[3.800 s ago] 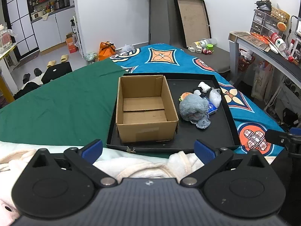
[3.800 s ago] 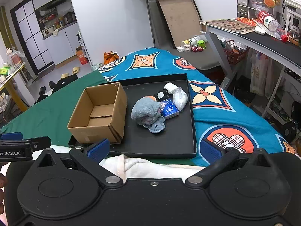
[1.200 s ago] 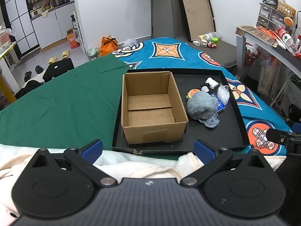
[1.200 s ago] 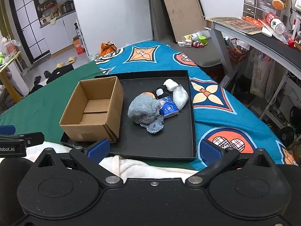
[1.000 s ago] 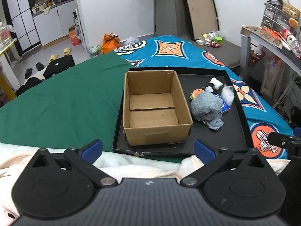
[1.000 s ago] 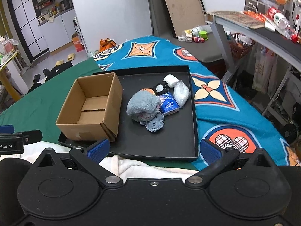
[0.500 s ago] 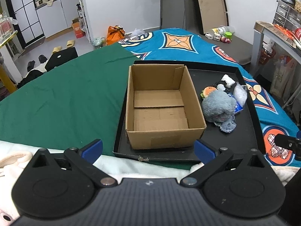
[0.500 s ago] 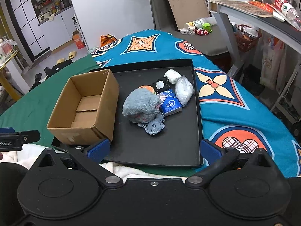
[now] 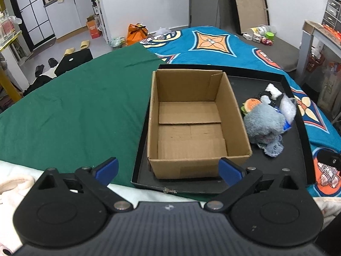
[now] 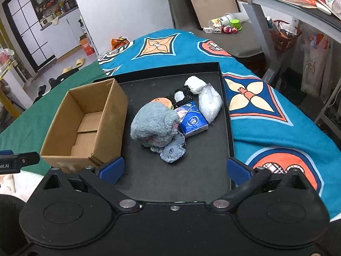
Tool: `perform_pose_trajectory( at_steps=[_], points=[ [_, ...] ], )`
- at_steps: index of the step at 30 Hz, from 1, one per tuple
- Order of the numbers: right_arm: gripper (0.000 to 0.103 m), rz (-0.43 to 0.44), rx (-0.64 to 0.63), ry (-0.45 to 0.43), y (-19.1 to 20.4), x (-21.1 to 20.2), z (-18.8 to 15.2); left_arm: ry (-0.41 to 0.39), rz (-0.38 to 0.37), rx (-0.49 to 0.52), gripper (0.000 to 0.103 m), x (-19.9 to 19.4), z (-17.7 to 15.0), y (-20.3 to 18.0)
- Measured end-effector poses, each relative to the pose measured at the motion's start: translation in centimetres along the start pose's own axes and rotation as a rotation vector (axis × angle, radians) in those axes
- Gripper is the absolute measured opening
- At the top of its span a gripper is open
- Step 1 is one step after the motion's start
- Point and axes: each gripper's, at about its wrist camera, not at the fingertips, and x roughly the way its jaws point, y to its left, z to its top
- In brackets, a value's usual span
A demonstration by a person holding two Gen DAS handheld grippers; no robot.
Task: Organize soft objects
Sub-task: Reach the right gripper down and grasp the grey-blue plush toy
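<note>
Going left to right across the black tray (image 10: 226, 115) on the bed, the cardboard box (image 9: 191, 123) comes first, open-topped with nothing in it, filling the tray's left half; the left gripper (image 9: 168, 168) hangs in front of its near wall, fingers spread wide and holding nothing, so the box lies straight ahead of that hand. To the right of the box, with a strip of bare tray floor between, sits the heap of soft things: a grey plush toy (image 10: 154, 122) nearest the box, a scrap of grey-blue knitted cloth (image 10: 172, 149) touching its near side, a small burger-shaped toy (image 10: 163, 102) tucked behind it, a blue tissue pack (image 10: 192, 122) leaning against its right flank, then a black-and-white pouch (image 10: 180, 96), a white wad (image 10: 195, 84) and a clear bag of white filling (image 10: 210, 103) farther back and right. The right gripper (image 10: 173, 169) is also spread and carrying nothing, poised above the tray's near edge with the heap dead ahead and a little below (the knitted scrap is the closest piece to its tips). So the right hand looks the nearer one for the first pick, and I judge the carry from there would run leftward over the box's right wall. The plush toy's long axis runs roughly left to right across the fingers' line.
</note>
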Motion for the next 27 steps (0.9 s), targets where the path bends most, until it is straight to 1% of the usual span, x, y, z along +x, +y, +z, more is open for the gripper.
perform_pose_trajectory(
  at_steps=[6, 11, 13, 14, 16, 20, 23, 27],
  points=[
    [0.103, 0.026, 0.008, 0.011, 0.1, 1.8, 1.1, 0.006, 0.023, -0.018, 0.099, 1.4, 0.6, 0.6],
    [0.103, 0.046, 0.007, 0.027, 0.5, 3.4, 2.2, 0.014, 0.049, -0.028, 0.094, 2.7, 1.0, 0.7],
    [0.103, 0.058, -0.005, 0.031, 0.9, 3.9, 2.8, 0.017, 0.057, -0.034, 0.086, 3.2, 1.2, 0.8],
    [0.103, 0.064, -0.013, 0.031, 1.1, 4.2, 3.1, 0.022, 0.059, -0.036, 0.084, 3.5, 1.2, 0.8],
    [0.103, 0.068, -0.023, 0.035, 1.5, 4.9, 3.7, 0.032, 0.063, -0.046, 0.077, 4.0, 1.3, 0.9],
    [0.103, 0.072, -0.026, 0.055, 2.0, 6.4, 4.6, 0.050, 0.083, -0.075, 0.072, 5.1, 1.3, 1.4],
    [0.103, 0.070, -0.020, 0.050, 2.2, 7.6, 5.1, 0.060, 0.090, -0.082, 0.068, 5.7, 1.3, 1.6],
    [0.103, 0.069, -0.010, 0.054, 2.2, 9.4, 4.9, 0.080, 0.095, -0.097, 0.064, 6.7, 1.2, 1.9]
  ],
)
